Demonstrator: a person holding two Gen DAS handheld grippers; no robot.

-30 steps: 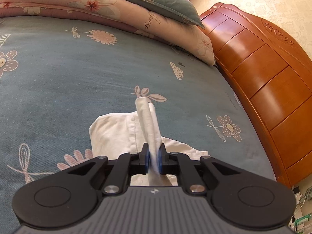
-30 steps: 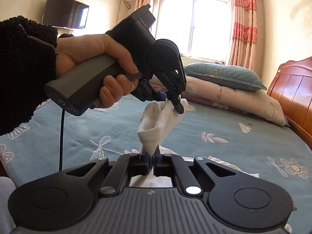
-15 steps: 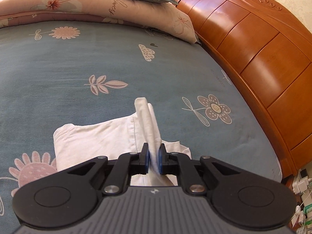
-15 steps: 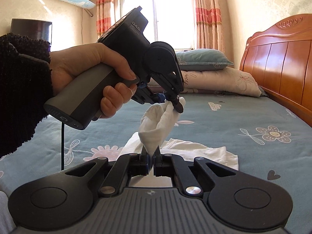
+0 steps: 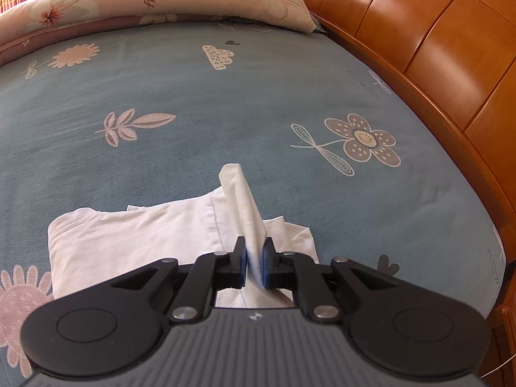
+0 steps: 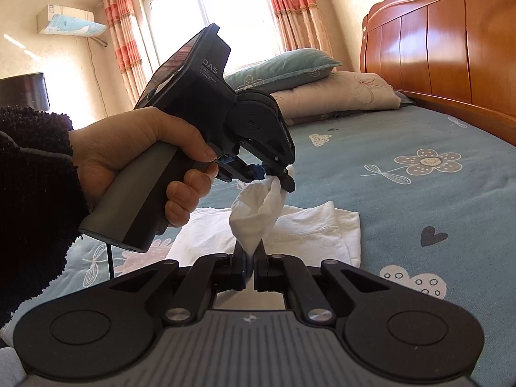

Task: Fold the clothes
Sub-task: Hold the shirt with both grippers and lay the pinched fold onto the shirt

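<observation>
Both the left tongs (image 5: 254, 262) and right tongs (image 6: 248, 266) were clamped on one raised edge of the white cotton garment (image 5: 135, 242), whose folded bulk lay just below on the blue flowered bed sheet (image 5: 225, 106).

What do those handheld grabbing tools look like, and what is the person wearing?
Each gripper is matte black with blue finger pads, silver pivot screws and a ribbed grey body. The left gripper has a grey pistol handle, "DAS" lettering and a black cable. The sleeve is fuzzy black.

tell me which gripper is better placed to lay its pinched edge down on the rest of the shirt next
Left, probably. The left gripper pinches the white shirt right above the flat part; the right gripper clamps its fold at the near edge.
</observation>
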